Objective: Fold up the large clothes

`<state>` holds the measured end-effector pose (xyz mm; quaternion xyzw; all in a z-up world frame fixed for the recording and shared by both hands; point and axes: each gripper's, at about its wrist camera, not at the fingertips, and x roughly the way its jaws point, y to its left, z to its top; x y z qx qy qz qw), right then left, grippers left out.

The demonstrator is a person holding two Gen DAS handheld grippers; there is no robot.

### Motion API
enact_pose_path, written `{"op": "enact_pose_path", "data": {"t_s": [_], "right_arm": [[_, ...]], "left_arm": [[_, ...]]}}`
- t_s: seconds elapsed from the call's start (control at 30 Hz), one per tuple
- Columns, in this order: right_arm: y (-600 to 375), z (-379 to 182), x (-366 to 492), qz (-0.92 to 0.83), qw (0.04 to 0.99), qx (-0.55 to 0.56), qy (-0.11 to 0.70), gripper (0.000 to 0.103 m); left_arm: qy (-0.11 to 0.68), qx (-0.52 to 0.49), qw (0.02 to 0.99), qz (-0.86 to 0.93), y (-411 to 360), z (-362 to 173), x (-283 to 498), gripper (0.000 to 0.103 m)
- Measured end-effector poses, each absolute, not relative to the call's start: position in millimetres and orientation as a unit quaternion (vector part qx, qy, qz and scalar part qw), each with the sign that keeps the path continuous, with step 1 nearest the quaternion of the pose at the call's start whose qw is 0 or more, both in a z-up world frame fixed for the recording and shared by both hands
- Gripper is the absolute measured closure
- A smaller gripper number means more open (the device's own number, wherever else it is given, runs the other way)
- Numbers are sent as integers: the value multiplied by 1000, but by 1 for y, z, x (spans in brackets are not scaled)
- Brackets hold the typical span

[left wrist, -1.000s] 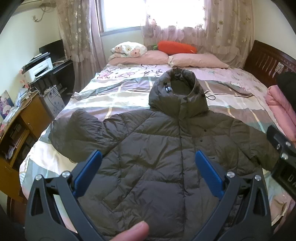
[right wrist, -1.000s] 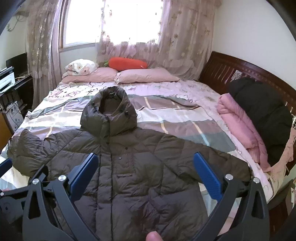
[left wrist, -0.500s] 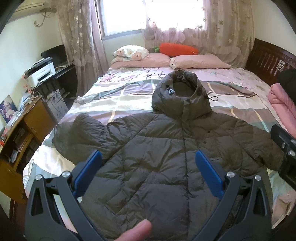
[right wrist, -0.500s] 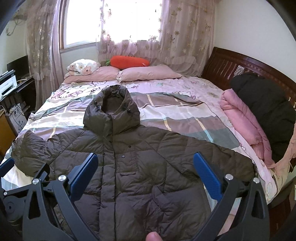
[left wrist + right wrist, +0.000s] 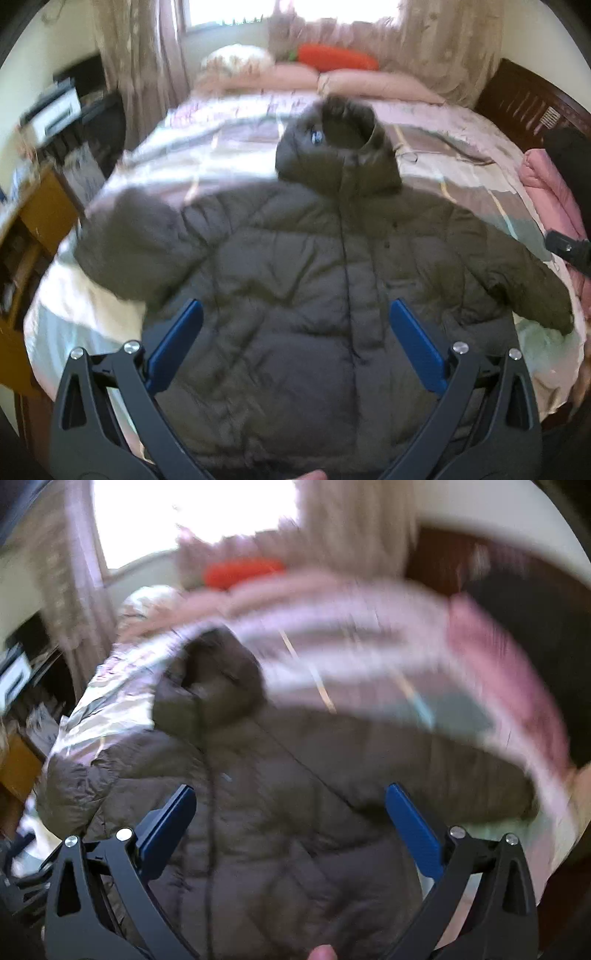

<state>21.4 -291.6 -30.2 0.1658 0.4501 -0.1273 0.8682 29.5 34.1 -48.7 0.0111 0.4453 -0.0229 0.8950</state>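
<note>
A dark olive hooded puffer jacket [image 5: 295,266] lies flat, front up, on the bed, sleeves spread to both sides and hood [image 5: 340,144] toward the pillows. It also shows, blurred and tilted, in the right wrist view [image 5: 288,775]. My left gripper [image 5: 295,314] is open and empty, held above the jacket's lower front. My right gripper [image 5: 291,797] is open and empty above the jacket's right half. Part of the right gripper shows at the right edge of the left wrist view [image 5: 569,251].
The bed [image 5: 229,140] has a striped pastel cover, pink pillows [image 5: 376,81] and an orange carrot cushion [image 5: 340,59] at its head. Folded pink and black bedding [image 5: 546,184] lies on the right side. A wooden desk [image 5: 33,221] and a printer [image 5: 51,110] stand to the left.
Both views have moved and gone blurry. The right wrist view has tilted sharply and swung over the jacket. The left gripper has shifted slightly closer. Both grippers stay open.
</note>
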Motion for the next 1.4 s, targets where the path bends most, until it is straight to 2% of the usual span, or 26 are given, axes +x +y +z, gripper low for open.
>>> {"op": "enact_pose_path", "data": {"t_s": [0.07, 0.2, 0.33, 0.37, 0.4, 0.47, 0.53, 0.57, 0.6, 0.67, 0.77, 0.83, 0.93, 1.03, 1.07, 1.13, 1.2, 1.27, 1.4], "right_arm": [[-368, -53, 16, -180, 829, 237, 474, 1], [-503, -119, -27, -245, 715, 452, 474, 1], [-557, -183, -52, -274, 631, 564, 457, 5], [-562, -193, -53, -275, 616, 579, 459, 10], [-565, -202, -53, -276, 606, 585, 463, 14], [-571, -215, -47, -279, 601, 574, 481, 17], [-573, -220, -41, -282, 607, 563, 485, 48], [-573, -216, -40, -284, 614, 561, 477, 77], [-570, -204, -38, -293, 630, 552, 461, 93], [-564, -167, -30, -312, 682, 506, 427, 96], [-516, -80, -6, -283, 802, 392, 352, 97], [-452, -24, 12, -219, 871, 310, 311, 97], [-351, 18, 28, -94, 919, 234, 303, 97], [-250, 28, 43, 41, 926, 168, 336, 97], [-220, 26, 48, 80, 921, 145, 353, 93], [-178, 21, 51, 147, 906, 128, 377, 77], [-164, 21, 52, 164, 900, 137, 380, 40], [-162, 27, 49, 161, 908, 145, 358, 25], [-191, 28, 51, 126, 913, 166, 352, 23]], "left_arm": [[443, 4, 896, -19, 38, -50, 31, 2], [429, -5, 903, -19, 39, -40, 27, 2], [424, -24, 904, -47, 35, -35, 24, 2], [427, -28, 902, -54, 33, -36, 24, 2], [429, -32, 901, -57, 32, -37, 24, 2], [427, -37, 901, -58, 31, -39, 25, 2], [431, -36, 900, -57, 31, -41, 25, 2], [434, -32, 899, -55, 31, -41, 26, 2], [434, -26, 899, -50, 30, -41, 26, 2], [429, -13, 903, -37, 30, -41, 28, 2], [428, 13, 904, -13, 29, -40, 31, 2], [433, 29, 901, 6, 30, -41, 34, 2], [439, 27, 898, 29, 38, -41, 40, 2], [446, 17, 893, 52, 49, -45, 45, 2], [449, 16, 892, 55, 51, -47, 46, 2], [455, 14, 888, 63, 59, -53, 49, 2], [461, 10, 885, 70, 67, -58, 51, 2], [471, -5, 879, 75, 78, -65, 55, 2], [499, -50, 862, 73, 91, -82, 67, 2]]}}
